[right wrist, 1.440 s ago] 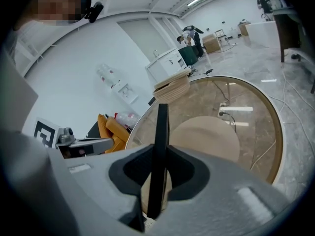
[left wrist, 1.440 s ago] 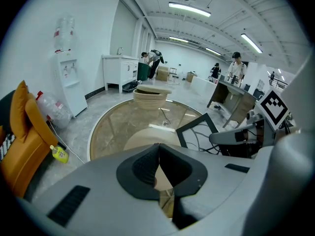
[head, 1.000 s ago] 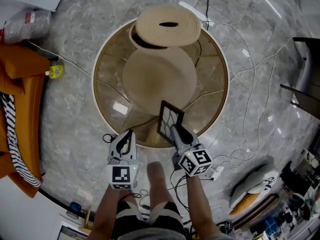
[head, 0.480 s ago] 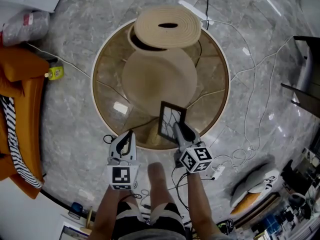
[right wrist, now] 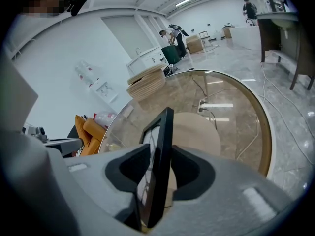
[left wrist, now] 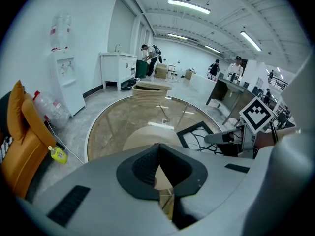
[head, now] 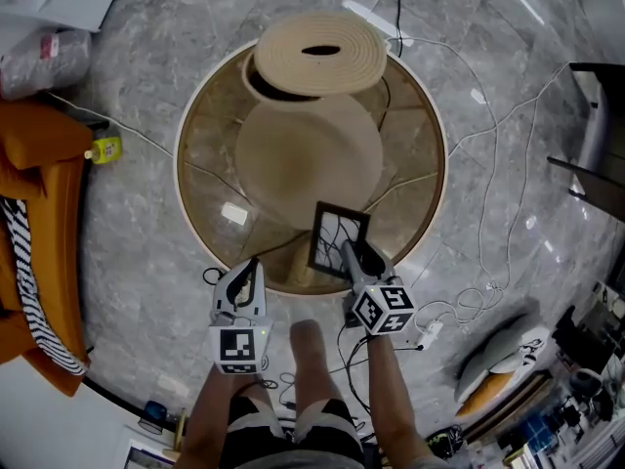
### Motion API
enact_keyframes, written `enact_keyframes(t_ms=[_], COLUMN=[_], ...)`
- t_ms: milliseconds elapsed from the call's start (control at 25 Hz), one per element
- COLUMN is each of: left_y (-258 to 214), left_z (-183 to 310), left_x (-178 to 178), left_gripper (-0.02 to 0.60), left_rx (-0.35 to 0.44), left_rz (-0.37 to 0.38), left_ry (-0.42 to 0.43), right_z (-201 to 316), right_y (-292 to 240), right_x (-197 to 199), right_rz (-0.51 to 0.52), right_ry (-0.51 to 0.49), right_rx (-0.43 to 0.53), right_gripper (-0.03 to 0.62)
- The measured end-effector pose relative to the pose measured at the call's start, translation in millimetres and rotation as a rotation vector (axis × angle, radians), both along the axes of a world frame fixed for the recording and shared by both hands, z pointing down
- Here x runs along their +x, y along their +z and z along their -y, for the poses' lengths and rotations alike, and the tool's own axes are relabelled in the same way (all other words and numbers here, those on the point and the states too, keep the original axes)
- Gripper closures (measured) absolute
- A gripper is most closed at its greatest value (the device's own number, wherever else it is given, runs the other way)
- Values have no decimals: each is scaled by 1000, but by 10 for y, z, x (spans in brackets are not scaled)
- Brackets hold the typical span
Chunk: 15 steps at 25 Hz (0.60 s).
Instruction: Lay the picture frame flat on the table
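One black picture frame (head: 337,240) on edge between your right gripper's (head: 352,255) jaws, which are opening and not pinching it, right forearm stretched forward over one round glass table (head: 200,154), left gripper (head: 250,268) alongside at its left, jaws pressed together, empty

Your head camera: high above round glass table (head: 210,135), looking steeply down. Your left gripper (head: 251,262) camera, right gripper (head: 349,252) camera: low, close behind jaws, facing across table. All three share tabletop, picture frame (head: 337,240).
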State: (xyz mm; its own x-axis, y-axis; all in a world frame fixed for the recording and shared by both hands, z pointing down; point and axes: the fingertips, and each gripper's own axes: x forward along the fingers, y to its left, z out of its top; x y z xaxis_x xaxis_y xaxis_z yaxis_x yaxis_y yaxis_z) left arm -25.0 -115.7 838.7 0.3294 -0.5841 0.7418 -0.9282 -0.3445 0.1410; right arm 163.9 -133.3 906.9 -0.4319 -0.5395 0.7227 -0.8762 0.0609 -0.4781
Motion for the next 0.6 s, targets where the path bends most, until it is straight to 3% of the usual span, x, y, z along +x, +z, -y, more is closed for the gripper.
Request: enact_keyframes(t_ms=[600], left_y=[-1], left_z=[-50], left_x=[-195], left_gripper=[561], left_rx=[8], left_rz=[0], left_ry=[-29], right_z=[-139], right_y=[294], right_x=[82], right_rz=[-76], right_ry=[35], right_rx=[-76], right_gripper=[431])
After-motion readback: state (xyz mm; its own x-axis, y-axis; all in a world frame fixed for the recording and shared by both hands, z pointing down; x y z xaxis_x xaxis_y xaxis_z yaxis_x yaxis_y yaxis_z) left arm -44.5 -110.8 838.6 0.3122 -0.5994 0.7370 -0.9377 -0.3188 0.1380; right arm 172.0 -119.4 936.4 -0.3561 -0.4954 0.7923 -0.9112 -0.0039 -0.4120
